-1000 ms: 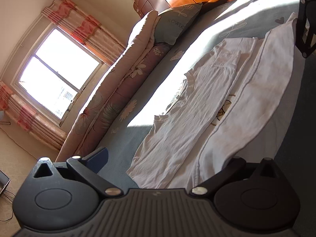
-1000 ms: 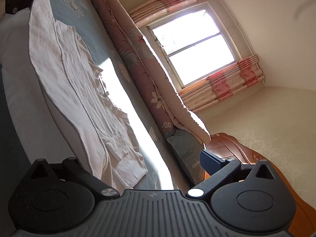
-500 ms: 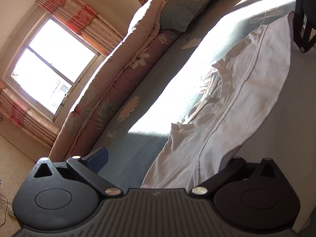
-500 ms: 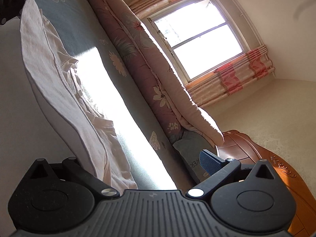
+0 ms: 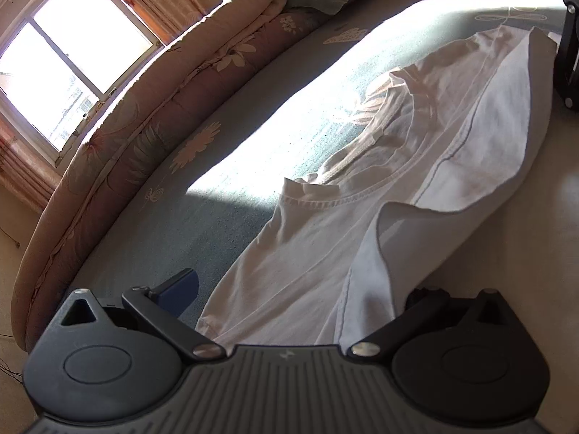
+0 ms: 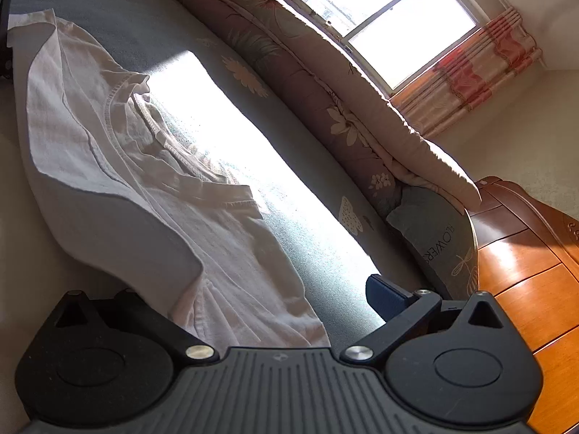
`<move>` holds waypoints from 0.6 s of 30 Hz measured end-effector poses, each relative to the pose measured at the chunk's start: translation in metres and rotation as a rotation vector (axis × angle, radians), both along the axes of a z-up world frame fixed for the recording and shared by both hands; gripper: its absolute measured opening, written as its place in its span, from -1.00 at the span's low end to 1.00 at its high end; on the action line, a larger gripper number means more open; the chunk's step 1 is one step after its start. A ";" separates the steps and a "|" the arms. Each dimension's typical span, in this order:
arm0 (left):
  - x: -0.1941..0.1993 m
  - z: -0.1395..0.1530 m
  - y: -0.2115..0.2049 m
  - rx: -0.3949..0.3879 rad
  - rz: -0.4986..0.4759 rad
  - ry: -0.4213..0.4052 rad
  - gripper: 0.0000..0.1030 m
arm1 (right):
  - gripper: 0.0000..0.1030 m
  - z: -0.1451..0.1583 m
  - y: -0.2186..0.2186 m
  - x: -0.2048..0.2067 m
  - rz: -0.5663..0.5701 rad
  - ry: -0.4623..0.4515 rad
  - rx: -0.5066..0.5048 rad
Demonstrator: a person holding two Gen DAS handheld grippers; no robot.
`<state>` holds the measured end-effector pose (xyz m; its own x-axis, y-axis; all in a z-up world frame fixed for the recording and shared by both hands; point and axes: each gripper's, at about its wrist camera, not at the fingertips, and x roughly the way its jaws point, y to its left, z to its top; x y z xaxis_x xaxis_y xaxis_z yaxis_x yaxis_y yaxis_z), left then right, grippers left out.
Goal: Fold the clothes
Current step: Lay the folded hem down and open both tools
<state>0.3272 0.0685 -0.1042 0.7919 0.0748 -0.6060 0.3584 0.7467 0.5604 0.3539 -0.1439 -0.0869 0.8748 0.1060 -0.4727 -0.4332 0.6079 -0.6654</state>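
In the left wrist view, the white T-shirt (image 5: 325,253) has swung over since a second ago: then it lay spread flat on the bed (image 5: 224,166), now its near half rises in a raised fold carried toward the far edge by the rolled quilt (image 5: 144,108). The left gripper (image 5: 293,289) has its fingers spread wide apart, with cloth running between them; one fingertip is hidden behind the shirt, so whether it truly pinches the fabric I cannot tell. The collar and hem seams show on the sunlit part of the mattress.

In the right wrist view, the right gripper (image 6: 253,289) is likewise wide apart, with the shirt's other end draped across it, perhaps gripped. The pillow (image 6: 434,231) sits at the headboard corner.

The lengthwise fold looks about halfway over; laying it down, smoothing and the cross fold remain.
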 end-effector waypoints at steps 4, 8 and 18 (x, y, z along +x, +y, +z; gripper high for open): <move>-0.030 0.018 0.006 -0.049 -0.034 0.037 0.99 | 1.00 0.023 -0.017 -0.021 0.048 0.064 0.082; -0.064 0.033 0.016 -0.156 -0.023 0.093 0.99 | 1.00 0.039 -0.044 -0.043 0.072 0.226 0.248; -0.118 0.039 0.019 -0.516 -0.076 0.329 0.99 | 1.00 0.044 -0.065 -0.092 0.168 0.590 0.524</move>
<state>0.2096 0.0879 -0.0657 0.5492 -0.3426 -0.7622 0.5141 0.8576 -0.0151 0.2614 -0.2086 -0.0425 0.4489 0.5501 -0.7042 -0.7375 0.6731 0.0557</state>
